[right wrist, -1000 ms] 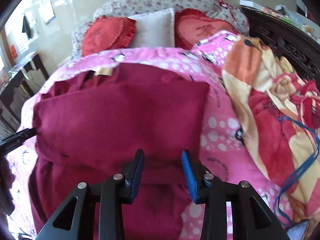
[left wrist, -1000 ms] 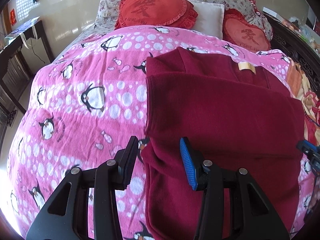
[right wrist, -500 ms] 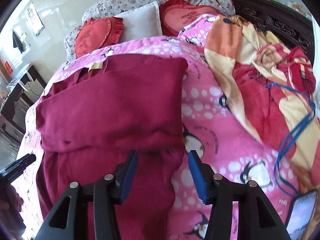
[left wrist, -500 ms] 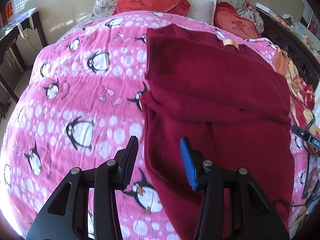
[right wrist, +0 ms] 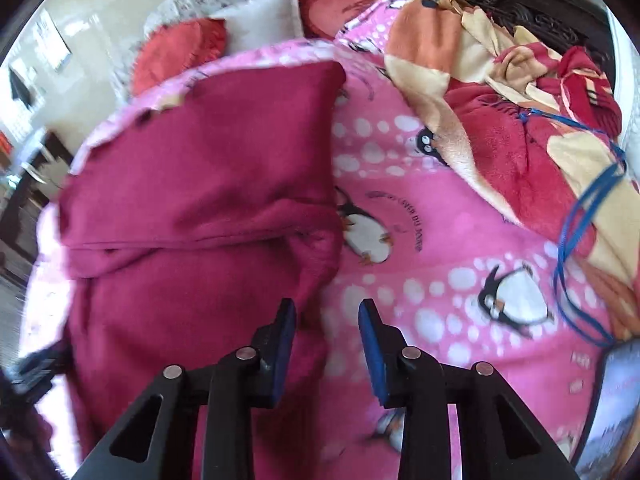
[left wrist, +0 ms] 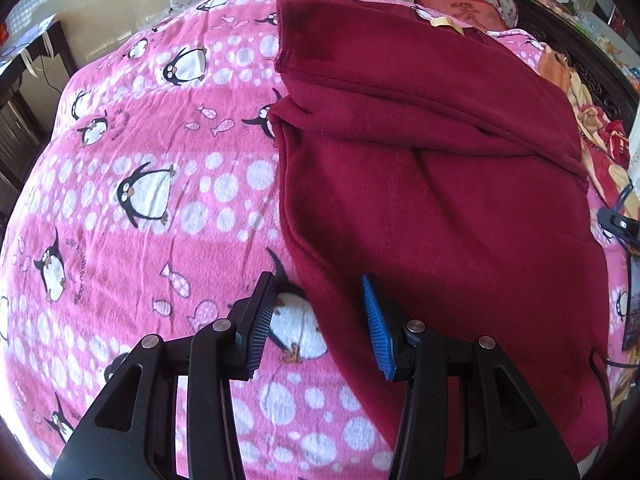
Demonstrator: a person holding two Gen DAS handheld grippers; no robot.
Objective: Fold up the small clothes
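Maroon fleece garment is spread on the bed over a pink penguin blanket, collar end with its tan label lying far, toward the pillows, hem end near; long axis is thus run away from both tools. The upper part is seen folded down across the body, leaving a crosswise ridge. Left tool is held with its two fingers apart and nothing between them, straddling the garment's left side edge near the hem. Right tool is likewise spread and empty, set at the right side edge of the garment; this view is blurred. Each tool is judged nearest its own lower corner, so a hem-to-collar fold along the long axis seems to be favoured; neither edge is yet pinched
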